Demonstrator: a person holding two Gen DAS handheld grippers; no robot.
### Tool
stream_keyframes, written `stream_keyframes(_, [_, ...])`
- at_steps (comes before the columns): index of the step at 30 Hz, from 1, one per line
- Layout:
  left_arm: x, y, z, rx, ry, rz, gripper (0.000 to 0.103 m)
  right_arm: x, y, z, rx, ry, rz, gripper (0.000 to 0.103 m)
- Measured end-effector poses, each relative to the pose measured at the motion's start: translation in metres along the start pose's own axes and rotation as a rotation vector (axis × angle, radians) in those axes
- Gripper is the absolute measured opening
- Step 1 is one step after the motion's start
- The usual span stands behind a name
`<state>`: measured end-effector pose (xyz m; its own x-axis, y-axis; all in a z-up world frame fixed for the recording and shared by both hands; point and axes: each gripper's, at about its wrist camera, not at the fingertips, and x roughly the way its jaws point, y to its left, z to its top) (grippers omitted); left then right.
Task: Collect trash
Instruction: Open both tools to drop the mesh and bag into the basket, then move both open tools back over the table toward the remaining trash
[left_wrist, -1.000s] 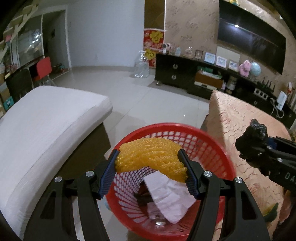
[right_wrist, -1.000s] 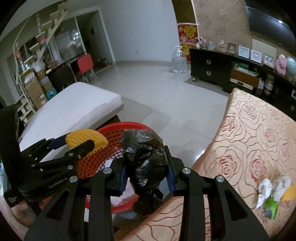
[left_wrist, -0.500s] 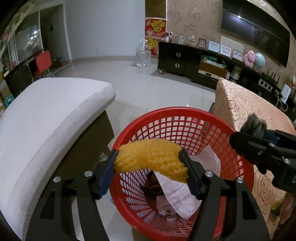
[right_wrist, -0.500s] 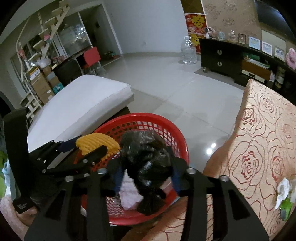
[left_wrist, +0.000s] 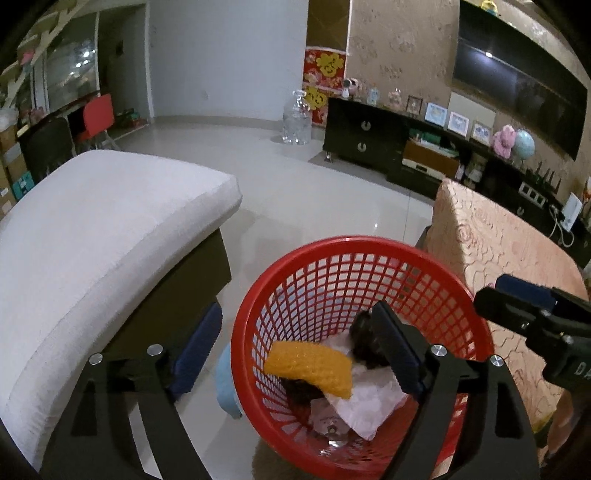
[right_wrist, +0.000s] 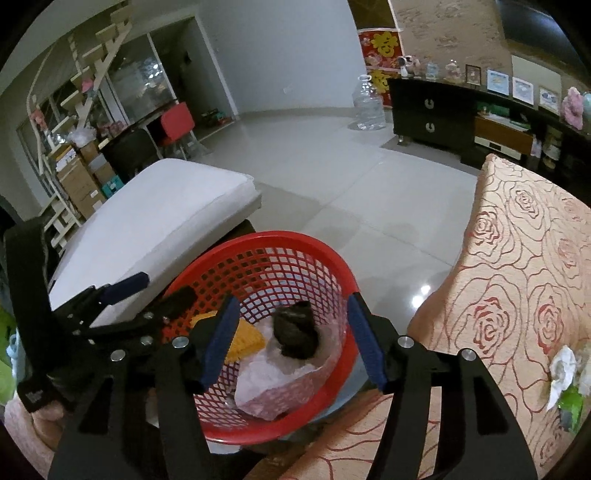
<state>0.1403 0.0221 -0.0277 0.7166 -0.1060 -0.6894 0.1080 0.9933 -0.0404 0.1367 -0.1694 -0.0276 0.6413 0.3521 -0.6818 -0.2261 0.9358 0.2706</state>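
Both grippers hang over the red basket (left_wrist: 255, 317) with jaws spread and nothing between them — the left gripper (left_wrist: 299, 350) and the right gripper (right_wrist: 291, 339) have both just been opening. The yellow net (left_wrist: 310, 363) and black bag (right_wrist: 297, 334) now lie inside the basket on white paper (left_wrist: 369, 402). More scraps (right_wrist: 563, 371) sit on the rose-patterned cloth (right_wrist: 524, 266), well apart from the basket. Risks, as I judge them: a fingertip dipping could catch the rim and tip the basket, and the two grippers — working close together — could knock into each other when pulling away.
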Motion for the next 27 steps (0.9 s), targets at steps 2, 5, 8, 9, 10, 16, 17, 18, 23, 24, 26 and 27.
stream_keyframes(2, [-0.004, -0.002, 0.001, 0.002, -0.016, 0.004, 0.082, -0.003, -0.004, -0.001, 0.004, -0.002, -0.012, 0.059])
stream_keyframes(5, [-0.009, -0.008, 0.002, 0.014, -0.035, 0.01, 0.082, -0.008, -0.009, -0.003, 0.012, -0.007, -0.03, 0.059])
stream_keyframes(8, [-0.013, -0.013, 0.004, 0.018, -0.043, 0.0, 0.082, -0.014, -0.016, -0.004, 0.017, -0.013, -0.051, 0.059])
stream_keyframes(9, [-0.014, -0.015, 0.005, 0.019, -0.046, -0.003, 0.083, -0.016, -0.018, -0.004, 0.018, -0.015, -0.057, 0.059])
stream_keyframes(10, [-0.015, -0.017, 0.005, 0.021, -0.048, -0.007, 0.083, -0.019, -0.02, -0.005, 0.02, -0.019, -0.063, 0.059])
stream_keyframes(16, [-0.021, -0.028, 0.006, 0.029, -0.061, -0.027, 0.083, -0.043, -0.036, -0.01, 0.033, -0.052, -0.116, 0.059])
stream_keyframes(17, [-0.021, -0.03, 0.006, 0.031, -0.063, -0.03, 0.083, -0.048, -0.04, -0.011, 0.039, -0.06, -0.127, 0.059])
stream_keyframes(18, [-0.022, -0.033, 0.006, 0.034, -0.065, -0.036, 0.083, -0.053, -0.044, -0.012, 0.045, -0.065, -0.137, 0.06])
stream_keyframes(23, [-0.027, -0.048, 0.005, 0.054, -0.075, -0.064, 0.083, -0.079, -0.065, -0.021, 0.079, -0.098, -0.199, 0.063])
stream_keyframes(24, [-0.028, -0.052, 0.005, 0.06, -0.076, -0.069, 0.083, -0.086, -0.071, -0.025, 0.088, -0.104, -0.216, 0.063])
stream_keyframes(26, [-0.029, -0.058, 0.006, 0.07, -0.079, -0.077, 0.083, -0.096, -0.081, -0.029, 0.102, -0.111, -0.239, 0.064])
stream_keyframes(27, [-0.03, -0.062, 0.006, 0.077, -0.082, -0.084, 0.083, -0.102, -0.086, -0.032, 0.11, -0.116, -0.253, 0.064])
